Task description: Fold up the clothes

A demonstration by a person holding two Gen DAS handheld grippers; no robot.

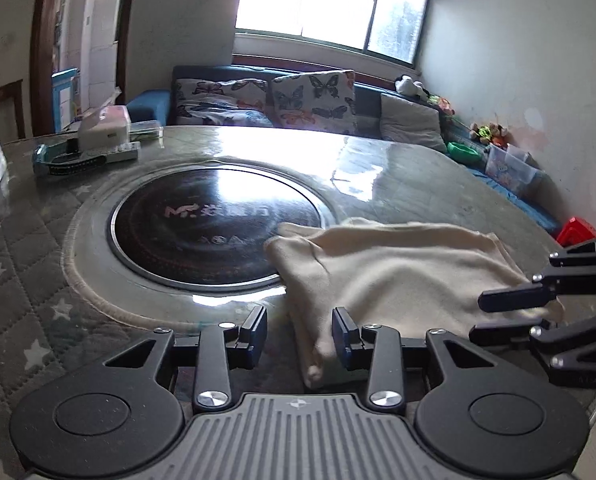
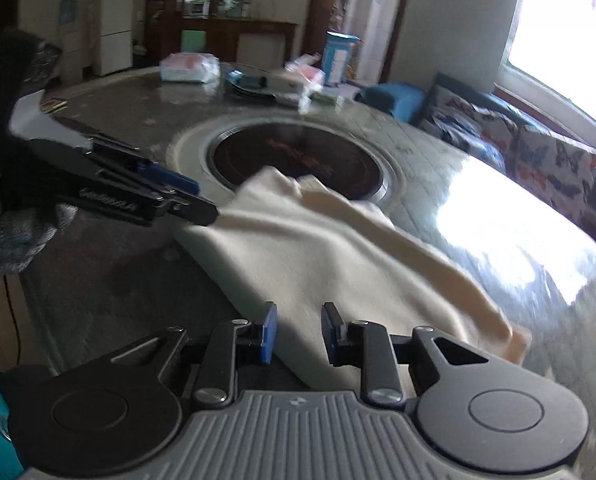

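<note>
My left gripper (image 1: 299, 334) and right gripper (image 2: 296, 330), both spread apart, straddle the cream garment's (image 1: 397, 272) near edge; next I'd pinch it and fold.

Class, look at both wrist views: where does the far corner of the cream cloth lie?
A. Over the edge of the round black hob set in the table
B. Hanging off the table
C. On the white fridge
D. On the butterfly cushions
A: in the left wrist view the cream cloth overlaps the rim of the round black hob.
</note>
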